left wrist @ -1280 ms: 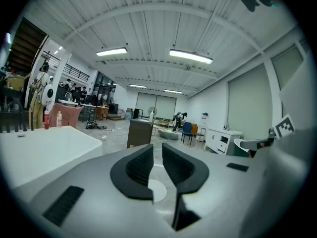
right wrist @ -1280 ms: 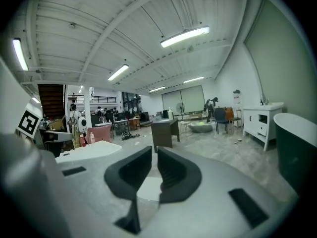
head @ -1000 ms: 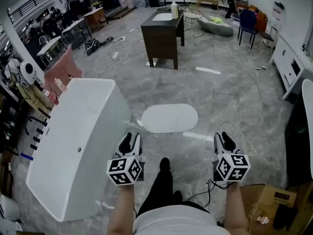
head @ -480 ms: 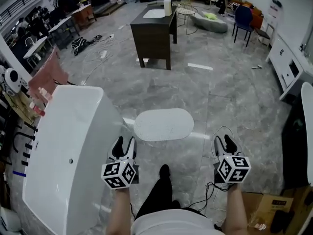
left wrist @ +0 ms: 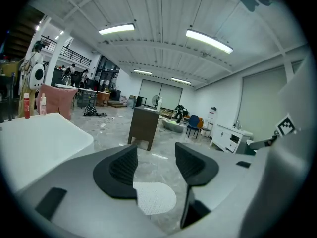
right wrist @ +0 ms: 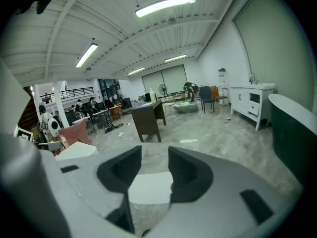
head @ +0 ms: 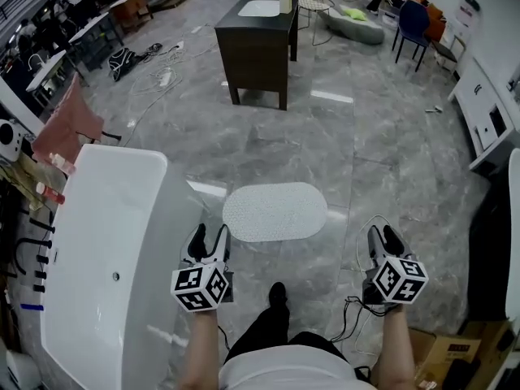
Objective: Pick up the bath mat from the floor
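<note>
To the left of our left gripper point(head: 207, 236) stands a white bathtub point(head: 106, 242), its long side running just beside that gripper; in the left gripper view its rim point(left wrist: 34, 143) fills the low left corner. We hold the left gripper point(left wrist: 156, 157) above the grey marble floor point(head: 268, 149), and its jaws are opening, with nothing between the dark ribbed pads point(left wrist: 124, 168). Only floor and the near end of the mat show through the gap.

The bath mat point(head: 275, 211) lies flat on the floor ahead of both grippers and between their lines, a pale oval with a dotted surface, touched by neither. Each gripper's camera sees it low between the jaws point(left wrist: 154, 198) point(right wrist: 148, 188). Well beyond it stands a dark wooden vanity point(head: 256, 51). Nearer us, between the two grippers, our dark shoe point(head: 276, 292) rests on the floor.

Our right gripper point(head: 382, 236) hangs level with the left one, jaws standing apart and empty point(right wrist: 154, 165). A thin cable point(head: 357, 315) loops on the floor under it, and a cardboard box point(head: 451, 356) sits behind it to the right.
</note>
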### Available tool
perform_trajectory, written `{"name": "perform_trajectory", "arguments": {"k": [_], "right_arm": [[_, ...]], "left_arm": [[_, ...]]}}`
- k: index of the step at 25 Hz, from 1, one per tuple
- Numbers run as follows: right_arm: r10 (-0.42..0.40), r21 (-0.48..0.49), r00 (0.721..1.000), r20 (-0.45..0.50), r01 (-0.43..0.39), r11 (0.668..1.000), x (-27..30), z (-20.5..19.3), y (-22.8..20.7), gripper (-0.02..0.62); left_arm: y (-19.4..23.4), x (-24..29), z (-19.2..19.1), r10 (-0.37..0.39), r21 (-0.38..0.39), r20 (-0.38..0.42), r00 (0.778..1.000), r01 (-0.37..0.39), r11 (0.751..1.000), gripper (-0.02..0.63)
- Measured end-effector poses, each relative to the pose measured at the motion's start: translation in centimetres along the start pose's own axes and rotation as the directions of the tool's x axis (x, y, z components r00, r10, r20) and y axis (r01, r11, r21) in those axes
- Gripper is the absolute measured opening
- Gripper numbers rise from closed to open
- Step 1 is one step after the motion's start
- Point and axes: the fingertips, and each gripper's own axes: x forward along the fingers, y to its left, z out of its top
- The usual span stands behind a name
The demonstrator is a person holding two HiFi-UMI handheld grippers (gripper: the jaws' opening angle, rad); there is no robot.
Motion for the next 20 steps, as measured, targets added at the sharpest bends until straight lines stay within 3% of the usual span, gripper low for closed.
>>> {"name": "perform_trajectory", "arguments": {"k": [13, 20], "right_arm": [[0.034, -0.032, 0.999, -0.014, -0.035, 0.999, 6.6, 2.7, 2.0, 0.155], [0.060, -0.044, 0.996, -0.072, -0.063, 0.997, 11.8, 2.3, 2.0, 0.155]], "left_arm": [[3.8, 5.4, 1.3, 0.040, -0.014, -0.016, 0.999, -0.040, 0.999, 0.232], [5.6, 7.8, 0.9, 0.089, -0.018, -0.039, 0.995, -0.090, 0.996, 0.232]]}}
